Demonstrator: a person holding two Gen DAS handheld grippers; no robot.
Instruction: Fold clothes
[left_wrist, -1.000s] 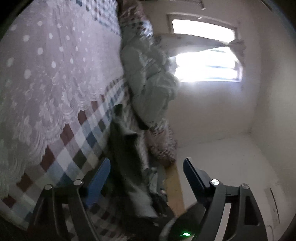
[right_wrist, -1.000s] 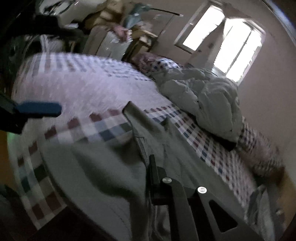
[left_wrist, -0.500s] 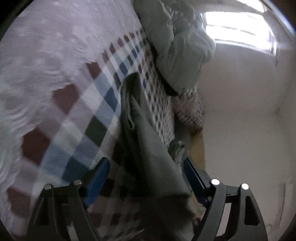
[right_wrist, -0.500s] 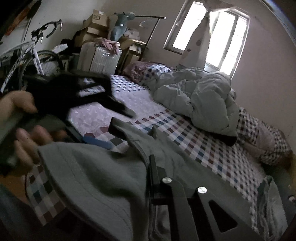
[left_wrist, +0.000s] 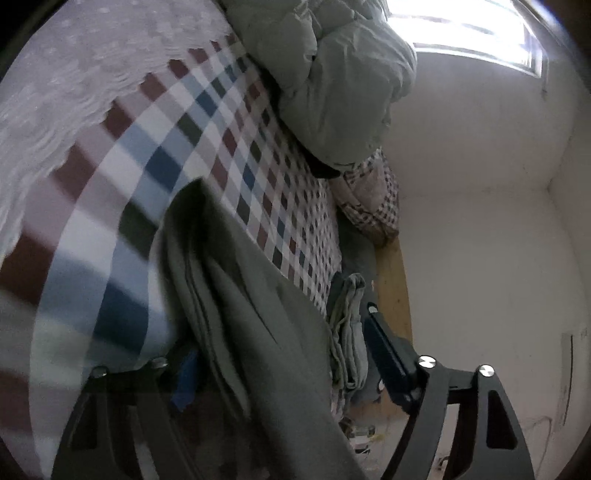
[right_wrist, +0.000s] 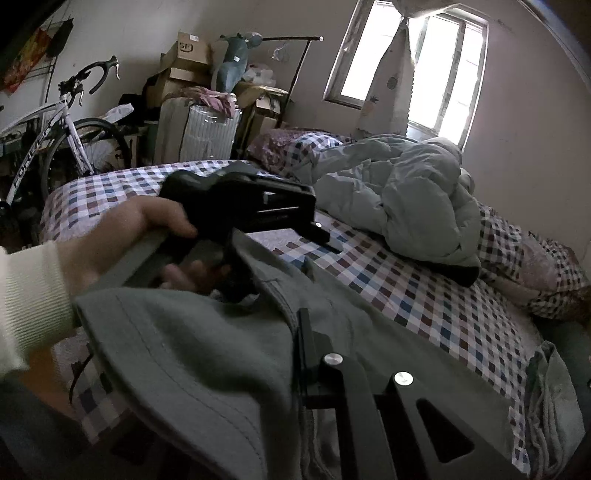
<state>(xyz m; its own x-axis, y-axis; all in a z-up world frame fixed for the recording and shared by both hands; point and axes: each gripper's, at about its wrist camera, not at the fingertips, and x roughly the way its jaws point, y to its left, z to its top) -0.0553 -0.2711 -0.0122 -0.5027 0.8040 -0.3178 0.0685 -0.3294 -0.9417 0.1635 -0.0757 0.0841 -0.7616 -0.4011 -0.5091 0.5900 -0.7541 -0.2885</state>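
A grey-green garment (right_wrist: 184, 350) lies across the checked bedsheet (right_wrist: 424, 295), one end lifted. My right gripper (right_wrist: 303, 332) is shut on a fold of it near the waistband seam. In the left wrist view the same garment (left_wrist: 240, 295) runs up between the two blue-padded fingers of my left gripper (left_wrist: 284, 358). Its jaws are closing, with the cloth between them and a gap still showing at the right pad (left_wrist: 384, 350). The left pad is partly hidden behind the fold. A hand (right_wrist: 147, 229) in a cream sleeve holds the left gripper over the garment's upper edge.
A rumpled pale-green quilt (right_wrist: 406, 206) and a checked pillow (right_wrist: 546, 273) fill the far side of the bed. A small pile of light cloth (right_wrist: 550, 398) sits at the bed's corner by the wooden frame (left_wrist: 395, 288). A bicycle (right_wrist: 62, 122), boxes and a suitcase stand behind.
The left gripper has swung in over the bed to the garment's edge, and the cloth now lies between its narrowing jaws. The right gripper has risen slightly, still gripping the fold.
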